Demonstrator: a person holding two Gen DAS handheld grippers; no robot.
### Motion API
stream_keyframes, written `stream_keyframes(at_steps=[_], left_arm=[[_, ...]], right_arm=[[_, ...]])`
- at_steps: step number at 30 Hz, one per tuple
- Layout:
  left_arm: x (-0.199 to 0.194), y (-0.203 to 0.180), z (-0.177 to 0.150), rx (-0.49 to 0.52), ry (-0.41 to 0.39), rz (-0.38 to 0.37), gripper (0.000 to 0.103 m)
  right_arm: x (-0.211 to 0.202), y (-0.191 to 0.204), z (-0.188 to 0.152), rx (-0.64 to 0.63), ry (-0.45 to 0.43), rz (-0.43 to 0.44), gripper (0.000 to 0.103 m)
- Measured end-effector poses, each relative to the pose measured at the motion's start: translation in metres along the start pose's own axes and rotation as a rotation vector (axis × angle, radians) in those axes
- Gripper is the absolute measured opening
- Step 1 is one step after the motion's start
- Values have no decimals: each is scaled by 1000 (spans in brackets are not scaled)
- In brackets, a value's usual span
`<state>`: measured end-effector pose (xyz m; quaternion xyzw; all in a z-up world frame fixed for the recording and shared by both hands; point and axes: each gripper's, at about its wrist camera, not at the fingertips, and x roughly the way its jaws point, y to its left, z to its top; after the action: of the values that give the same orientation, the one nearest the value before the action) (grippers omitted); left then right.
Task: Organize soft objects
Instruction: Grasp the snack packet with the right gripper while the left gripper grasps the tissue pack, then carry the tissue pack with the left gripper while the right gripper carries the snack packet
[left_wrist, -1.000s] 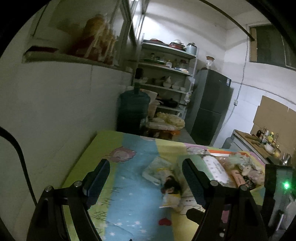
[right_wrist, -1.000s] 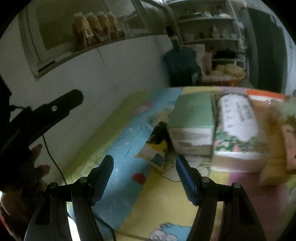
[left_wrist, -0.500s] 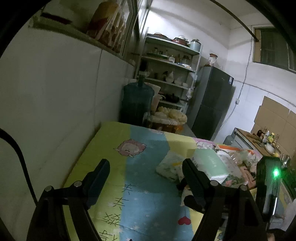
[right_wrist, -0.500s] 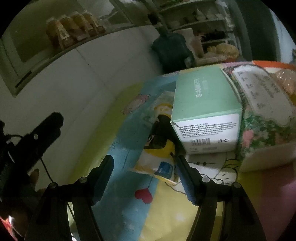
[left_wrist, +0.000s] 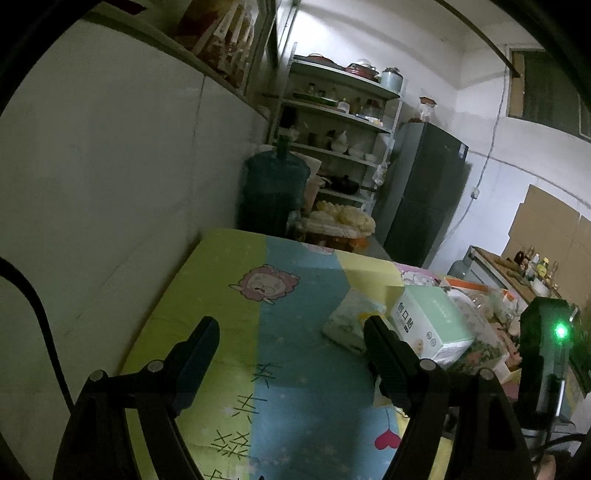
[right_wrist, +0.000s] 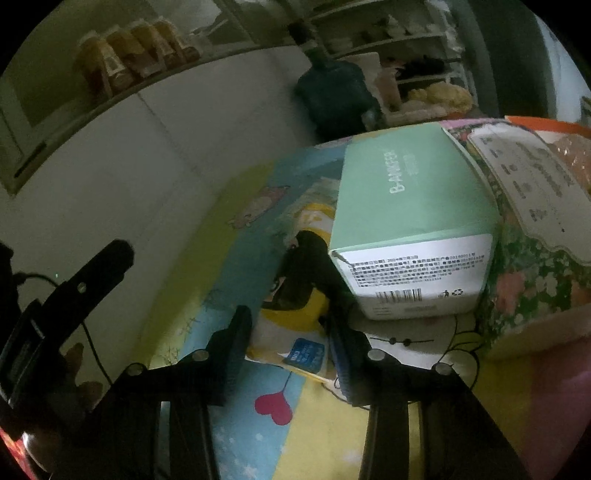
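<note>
Two hand-held grippers work over a counter (left_wrist: 236, 280) covered with a cartoon-print cloth. Right hand-held gripper (right_wrist: 288, 343): its jaws have just been closing and now stand about half open, one on each side of the near end of a small soft packet (right_wrist: 291, 314) printed in yellow and black. Whether the pads already press on it cannot be told. The packet lies flat on the cloth, directly ahead of this gripper, its far end tucked against the left near corner of a mint-green box (right_wrist: 410, 221); its long axis runs roughly near to far, in line with the fingers. To the right of the box sits a floral-wrapped pack (right_wrist: 535, 266). Left hand-held gripper (left_wrist: 291, 354): jaws wide apart, nothing between them, hovering over bare cloth to the left of the box. The right hand is therefore the nearer one, and the coming move probably turns on completing its pinch across the packet's short width.
</note>
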<state>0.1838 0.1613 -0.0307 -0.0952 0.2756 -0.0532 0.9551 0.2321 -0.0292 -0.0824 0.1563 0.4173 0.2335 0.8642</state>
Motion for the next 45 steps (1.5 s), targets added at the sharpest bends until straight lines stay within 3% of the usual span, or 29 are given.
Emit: stream_keyframes(at_steps=[6, 10, 19, 21, 24, 29, 31, 33, 35, 45], left_arm=[[13, -2, 6, 42, 34, -42, 80], [29, -6, 11, 81, 85, -127, 80], [85, -52, 16, 357, 206, -320, 80], [97, -61, 12, 434, 236, -342, 87], [114, -70, 4, 524, 275, -319, 88], [134, -67, 6, 478, 315, -314, 88], [140, -65, 8, 461, 332, -305, 82], [146, -66, 5, 466, 361, -272, 59], [152, -68, 1, 481, 393, -241, 56], [141, -66, 0, 477, 356, -231, 45]], right_arm=[[-14, 1, -11, -30, -12, 18, 41], [-35, 3, -24, -54, -11, 57, 41], [-95, -3, -58, -130, -25, 46, 38], [-103, -5, -60, -138, -40, 41, 38], [-112, -13, -61, -136, -54, 42, 38], [-116, -22, -61, -125, -57, 48, 38], [-117, -25, -62, -121, -57, 53, 38], [-119, -29, -62, -115, -58, 58, 38], [-120, -33, -64, -110, -58, 62, 38], [-115, -29, -58, -101, -62, 69, 38]])
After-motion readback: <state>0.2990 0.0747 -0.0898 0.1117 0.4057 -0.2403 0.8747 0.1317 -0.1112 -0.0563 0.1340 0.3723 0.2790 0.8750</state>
